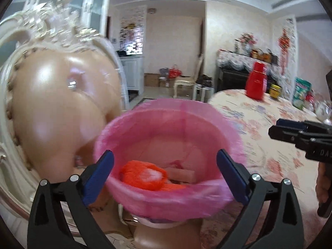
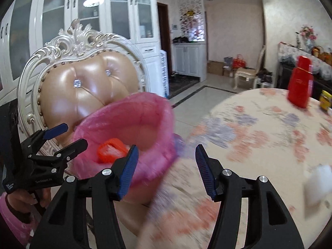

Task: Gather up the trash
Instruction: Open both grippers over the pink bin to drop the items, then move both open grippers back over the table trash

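A bin lined with a pink bag point(image 1: 166, 124) stands on a chair seat by the table; it also shows in the right wrist view point(image 2: 128, 112). Inside lies an orange net piece of trash point(image 1: 143, 175), also seen from the right point(image 2: 111, 150), with other pale scraps beside it. My left gripper point(image 1: 165, 172) is open and empty, hovering over the bin's near rim. My right gripper point(image 2: 166, 168) is open and empty, over the table edge to the right of the bin. A white crumpled item point(image 2: 318, 182) lies on the table at the right. Each gripper shows in the other's view: the right point(image 1: 290, 132), the left point(image 2: 62, 137).
A tan leather chair back point(image 2: 83, 89) with an ornate white frame rises behind the bin. The round table has a floral cloth point(image 2: 259, 124). A red bottle point(image 2: 300, 83) and a yellow jar point(image 2: 325, 100) stand at its far side. White cabinets point(image 2: 93, 10) line the wall.
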The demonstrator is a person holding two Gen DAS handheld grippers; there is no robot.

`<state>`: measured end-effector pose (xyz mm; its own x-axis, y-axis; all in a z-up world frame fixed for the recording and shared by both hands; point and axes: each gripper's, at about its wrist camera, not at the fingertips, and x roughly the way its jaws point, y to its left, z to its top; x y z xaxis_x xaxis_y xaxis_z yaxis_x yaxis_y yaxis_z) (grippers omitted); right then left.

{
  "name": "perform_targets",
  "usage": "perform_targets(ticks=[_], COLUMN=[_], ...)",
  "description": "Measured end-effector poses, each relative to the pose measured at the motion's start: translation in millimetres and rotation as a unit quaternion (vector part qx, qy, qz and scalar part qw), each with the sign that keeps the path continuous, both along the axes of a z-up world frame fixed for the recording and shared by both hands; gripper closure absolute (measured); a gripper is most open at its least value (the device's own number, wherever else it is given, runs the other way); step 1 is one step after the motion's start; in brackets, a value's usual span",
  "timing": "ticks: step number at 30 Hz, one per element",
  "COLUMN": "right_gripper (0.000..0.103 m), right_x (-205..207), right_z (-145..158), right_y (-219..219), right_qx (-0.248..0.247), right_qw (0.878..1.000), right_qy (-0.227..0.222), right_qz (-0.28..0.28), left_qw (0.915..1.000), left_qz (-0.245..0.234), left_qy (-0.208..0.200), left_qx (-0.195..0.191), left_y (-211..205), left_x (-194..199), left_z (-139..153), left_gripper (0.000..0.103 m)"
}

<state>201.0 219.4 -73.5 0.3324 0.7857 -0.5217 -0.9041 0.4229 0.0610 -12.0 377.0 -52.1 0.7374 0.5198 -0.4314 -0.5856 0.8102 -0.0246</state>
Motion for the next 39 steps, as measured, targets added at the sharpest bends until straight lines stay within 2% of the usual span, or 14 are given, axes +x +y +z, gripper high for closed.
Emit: perform_targets(ticks=[6,12,16,21,25,29,33,36,39], right_gripper=[0.048,0.046,0.042,0.042,0.042,0.041,0.041,0.041,0.041], right_x=[21,45,63,88,105,123,139,145,149], right_z=[1,-5,-9,-12,-12,-14,-21,-29,-34], right_y=[-73,-140,-190,-243,-283,-313,-340,-341,-332], right_qx=[0.008,0.008,0.010,0.022,0.042,0.040,0.049,0.036,0.024], right_qw=[0.997,0.989,0.979,0.965,0.950,0.933,0.914,0.911,0.916], right_qy=[-0.001,0.008,0.015,0.034,0.032,0.035,0.055,0.065,0.067], right_qz=[-0.073,-0.145,-0.201,-0.259,-0.307,-0.357,-0.398,-0.405,-0.394], left_qw=[0.9975,0.9905,0.9833,0.9745,0.9666,0.9635,0.9664,0.9700,0.9727], left_qz=[-0.069,-0.137,-0.180,-0.222,-0.253,-0.265,-0.253,-0.237,-0.226], left_qy=[0.009,0.015,0.021,0.023,0.022,0.031,0.029,0.027,0.032], left_qx=[0.008,0.001,-0.011,-0.024,-0.035,-0.024,-0.037,-0.047,-0.042], left_y=[-50,-106,-144,-186,-220,-249,-257,-256,-256], left_x=[38,78,108,148,181,223,255,285,311], left_z=[4,5,7,13,15,15,16,15,10], left_gripper=[0.007,0.007,0.007,0.007,0.007,0.007,0.007,0.007,0.007])
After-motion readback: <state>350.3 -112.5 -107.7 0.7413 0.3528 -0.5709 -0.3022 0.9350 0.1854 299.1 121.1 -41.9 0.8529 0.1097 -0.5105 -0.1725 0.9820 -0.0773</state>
